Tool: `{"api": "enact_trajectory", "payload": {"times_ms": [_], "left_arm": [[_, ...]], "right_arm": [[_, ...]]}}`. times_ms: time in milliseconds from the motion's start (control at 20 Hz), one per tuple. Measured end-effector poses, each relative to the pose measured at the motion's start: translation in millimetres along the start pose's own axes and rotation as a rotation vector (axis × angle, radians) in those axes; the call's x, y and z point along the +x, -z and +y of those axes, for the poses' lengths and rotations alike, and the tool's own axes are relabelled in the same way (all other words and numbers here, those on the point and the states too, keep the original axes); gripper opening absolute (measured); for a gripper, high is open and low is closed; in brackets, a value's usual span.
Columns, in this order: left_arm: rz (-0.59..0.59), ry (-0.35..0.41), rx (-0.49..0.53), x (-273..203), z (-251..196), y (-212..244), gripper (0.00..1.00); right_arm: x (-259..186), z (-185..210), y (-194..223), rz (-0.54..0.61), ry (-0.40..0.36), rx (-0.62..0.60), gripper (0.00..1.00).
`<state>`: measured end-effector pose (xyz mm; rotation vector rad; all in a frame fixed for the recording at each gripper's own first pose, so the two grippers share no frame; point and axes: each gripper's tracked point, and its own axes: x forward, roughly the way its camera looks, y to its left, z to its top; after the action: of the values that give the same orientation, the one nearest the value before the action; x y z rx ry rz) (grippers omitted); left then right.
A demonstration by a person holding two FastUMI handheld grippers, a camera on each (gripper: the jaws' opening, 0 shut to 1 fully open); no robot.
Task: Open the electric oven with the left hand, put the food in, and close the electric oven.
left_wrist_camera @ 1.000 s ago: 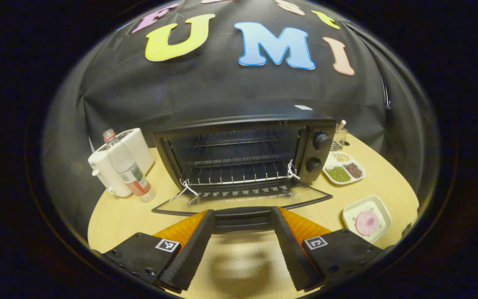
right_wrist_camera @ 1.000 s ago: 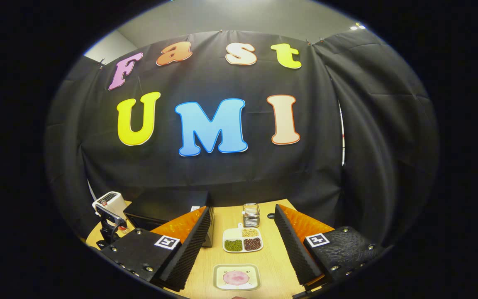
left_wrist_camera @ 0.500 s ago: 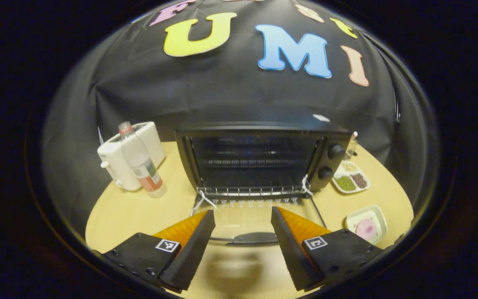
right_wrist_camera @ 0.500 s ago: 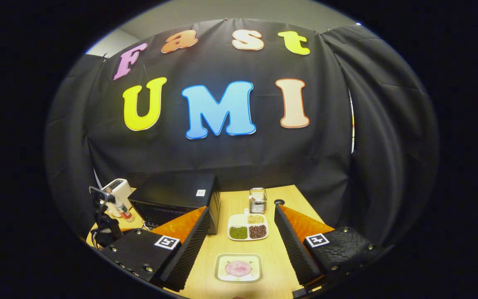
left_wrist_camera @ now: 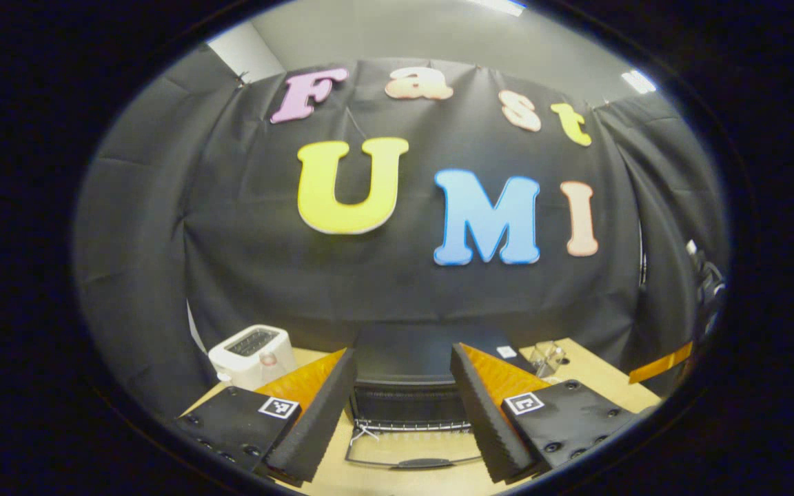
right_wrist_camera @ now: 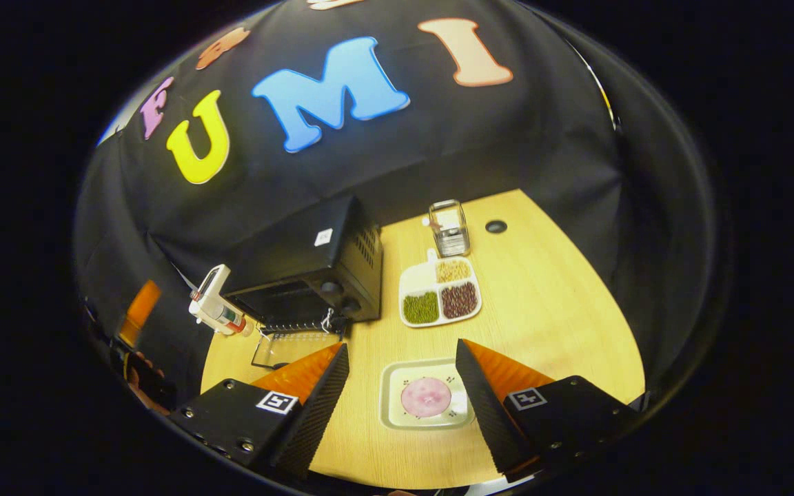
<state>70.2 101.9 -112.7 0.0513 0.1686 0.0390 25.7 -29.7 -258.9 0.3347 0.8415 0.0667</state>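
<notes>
Standing on the desk, the oven is seen with its door dropped flat. The food is kept on a plate between the right gripper's wide jaws. The left gripper's jaws are held wide, empty.

Right gripper (jaws apart) above plated food

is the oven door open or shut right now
Open. The oven has its glass door folded down flat onto the table, and the wire rack inside is exposed.
</notes>
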Motion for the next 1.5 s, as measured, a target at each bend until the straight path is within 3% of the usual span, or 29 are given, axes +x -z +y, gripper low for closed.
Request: {"api": "enact_trajectory", "payload": {"times_ms": [150,500,700,850,900,950,1000,1100,1250,1350,1500], "left_arm": [[-0.082,0.012,0.002,-23.4,4.4,-37.5,0.97],[-0.137,-0.033,-0.043,-54.2,24.8,-70.7,0.97],[-0.096,-0.067,-0.060,-61.8,41.8,-54.1,0.97],[-0.064,-0.100,-0.064,-68.5,57.2,-42.2,0.96],[-0.056,-0.110,-0.065,-70.8,62.3,-38.8,0.96],[-0.049,-0.120,-0.067,-72.7,66.9,-35.5,0.96],[-0.043,-0.129,-0.071,-75.3,71.8,-34.4,0.96],[-0.036,-0.149,-0.079,-79.9,79.9,-29.9,0.93],[-0.021,-0.174,-0.098,-85.8,91.2,-23.6,0.96],[-0.011,-0.185,-0.108,-89.0,96.4,-18.9,0.97],[-0.003,-0.196,-0.127,-89.4,101.6,-15.1,0.97]], "right_arm": [[23.4,-30.4,25.3,0.102,0.039,0.044,0.95],[67.0,-71.3,73.2,0.278,0.088,0.083,0.97],[87.2,-83.9,91.1,0.355,0.130,0.078,0.97],[102.2,-98.2,97.6,0.398,0.202,0.007,0.96],[106.3,-99.6,98.0,0.417,0.217,-0.025,0.88],[108.4,-99.8,99.6,0.434,0.230,-0.046,0.92],[109.8,-99.3,100.1,0.454,0.242,-0.061,0.84],[111.4,-101.0,106.7,0.491,0.268,-0.092,0.84],[115.6,-99.5,119.9,0.552,0.289,-0.126,0.84],[118.9,-97.2,124.4,0.572,0.289,-0.117,0.76],[121.6,-94.9,123.1,0.574,0.290,-0.121,0.76]]}}
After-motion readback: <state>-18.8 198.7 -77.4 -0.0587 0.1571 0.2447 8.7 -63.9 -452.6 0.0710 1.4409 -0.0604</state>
